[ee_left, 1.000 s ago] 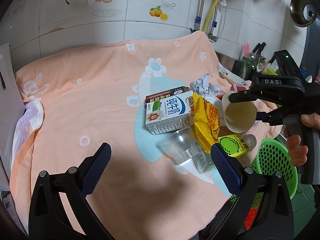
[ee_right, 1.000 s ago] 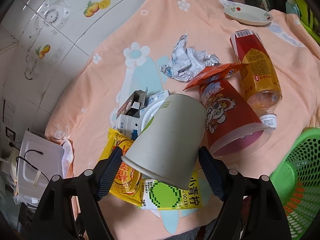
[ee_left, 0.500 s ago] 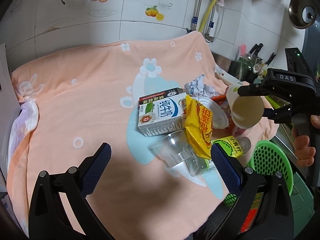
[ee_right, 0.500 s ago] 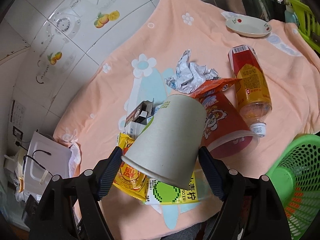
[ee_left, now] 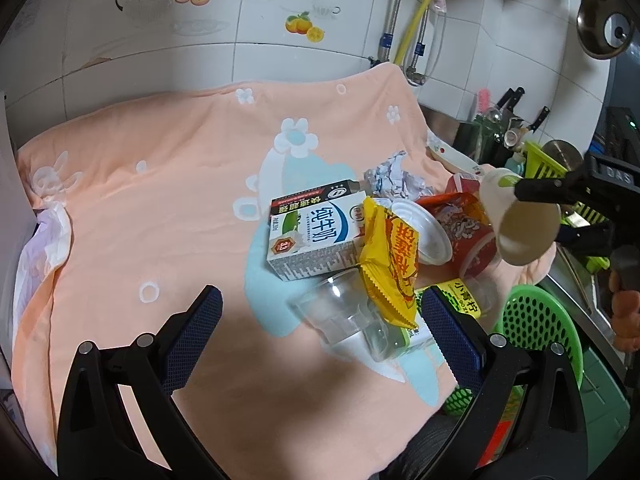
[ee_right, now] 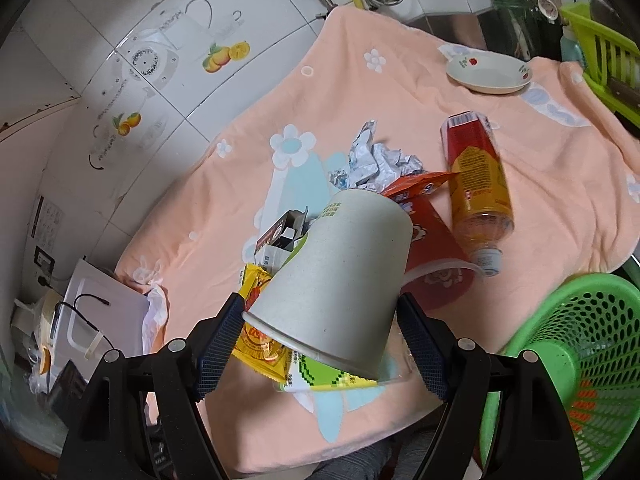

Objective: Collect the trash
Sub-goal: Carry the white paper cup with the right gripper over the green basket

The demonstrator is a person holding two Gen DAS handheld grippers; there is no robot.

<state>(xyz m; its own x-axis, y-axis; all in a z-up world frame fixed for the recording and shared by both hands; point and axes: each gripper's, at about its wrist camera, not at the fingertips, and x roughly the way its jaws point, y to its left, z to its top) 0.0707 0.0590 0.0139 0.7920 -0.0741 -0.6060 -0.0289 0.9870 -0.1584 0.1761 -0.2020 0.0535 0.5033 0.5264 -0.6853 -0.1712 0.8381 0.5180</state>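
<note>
Right tongs (ee_right: 320, 344) grip paper cup (ee_right: 336, 280) above peach blanket (ee_right: 400, 92).

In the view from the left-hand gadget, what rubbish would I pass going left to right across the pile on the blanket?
Milk carton → yellow snack wrapper → red noodle cup → paper cup held by the right gripper → green basket.

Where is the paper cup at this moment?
The paper cup is clamped near its rim in the right gripper, lifted clear of the trash pile, with the green basket to its lower right in the right wrist view.
</note>
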